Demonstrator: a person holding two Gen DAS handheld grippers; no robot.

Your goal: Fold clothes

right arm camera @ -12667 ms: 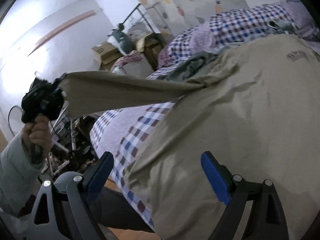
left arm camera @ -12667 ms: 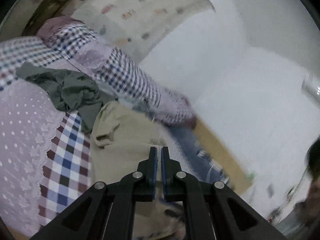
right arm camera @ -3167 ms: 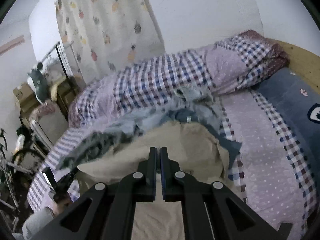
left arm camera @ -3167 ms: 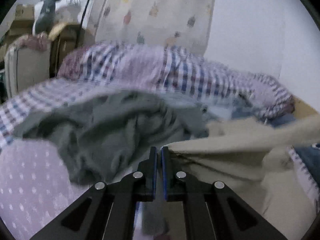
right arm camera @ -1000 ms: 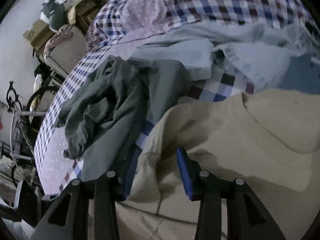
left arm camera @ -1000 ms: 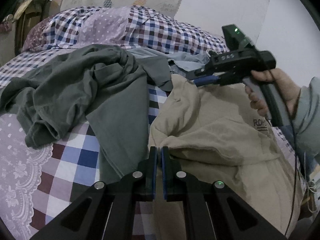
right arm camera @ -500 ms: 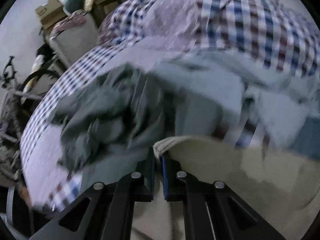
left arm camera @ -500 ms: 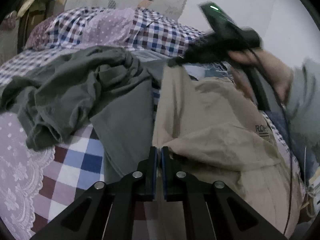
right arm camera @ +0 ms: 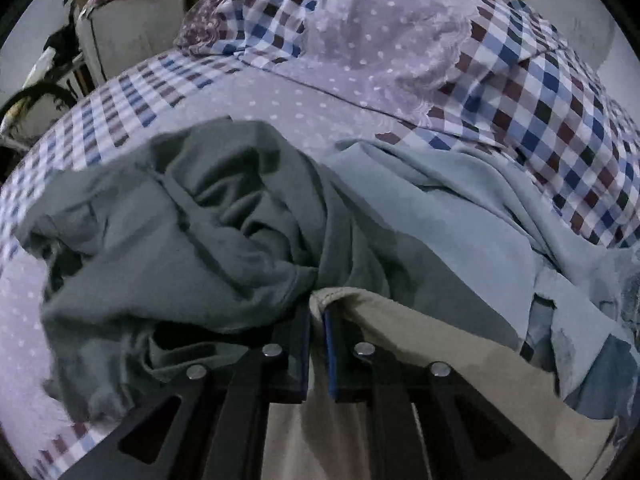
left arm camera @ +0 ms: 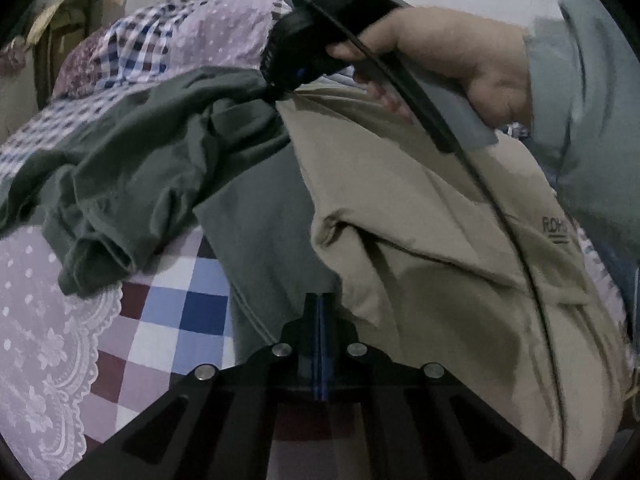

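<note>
A beige garment with a small printed logo lies crumpled on the bed. My right gripper is shut on its hemmed edge, and beige cloth pokes out between the blue pads. In the left wrist view a hand holds that right gripper, which lifts the beige edge over a dark green garment. My left gripper is shut low beside the beige fold. I cannot see cloth between its fingers.
The green garment is bunched on the checked and dotted bed cover. A pale blue garment lies to its right below a checked pillow. The right gripper's cable hangs across the beige cloth. Boxes and a bicycle stand beyond the bed's left side.
My right gripper went from open over the beige edge to shut on it and raised it toward the green garment. The left gripper stayed shut in place.
</note>
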